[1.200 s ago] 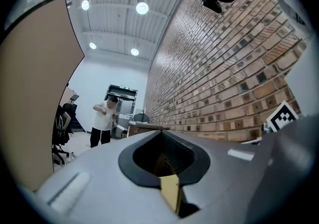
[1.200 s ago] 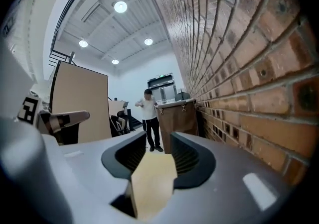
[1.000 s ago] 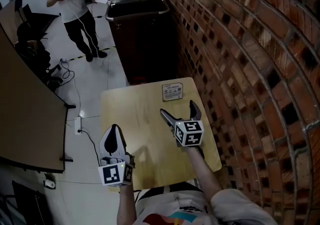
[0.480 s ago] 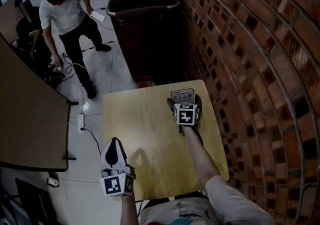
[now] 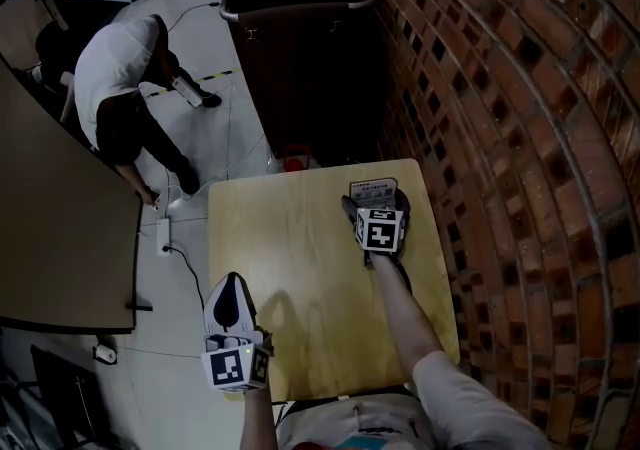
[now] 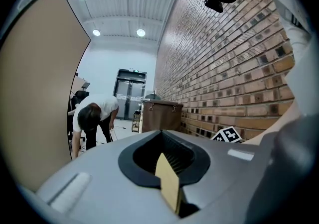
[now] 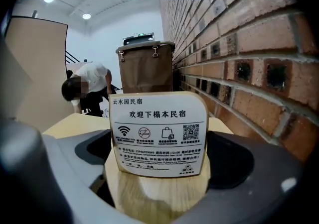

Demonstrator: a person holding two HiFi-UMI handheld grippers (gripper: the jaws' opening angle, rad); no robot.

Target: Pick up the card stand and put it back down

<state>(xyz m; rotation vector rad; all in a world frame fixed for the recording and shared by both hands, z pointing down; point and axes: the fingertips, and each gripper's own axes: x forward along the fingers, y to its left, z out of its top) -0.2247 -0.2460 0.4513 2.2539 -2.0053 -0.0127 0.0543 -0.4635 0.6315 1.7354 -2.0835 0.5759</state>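
1. At the far right of the table (image 5: 270, 238), close to the brick wall, the card stand (image 7: 158, 133) stood upright on its pale wooden base.
2. The right gripper (image 5: 374, 202) had its jaws spread wide, one on each side of the base, and from these views did not seem to press on it.
3. The left gripper (image 5: 231, 288) hung over the table's near left edge, its jaws drawn together on nothing.
4. The grasp looked like the step in hand. To do it well, the jaws should close evenly on the wooden base, not the card, and lift straight up so the stand stays level.
5. The card read "云水园民宿" at the top, then "欢迎下榻本民宿".
6. Below sat a Wi-Fi sign, a no-smoking sign, a bag sign and a QR code; the finer print was too small to read.
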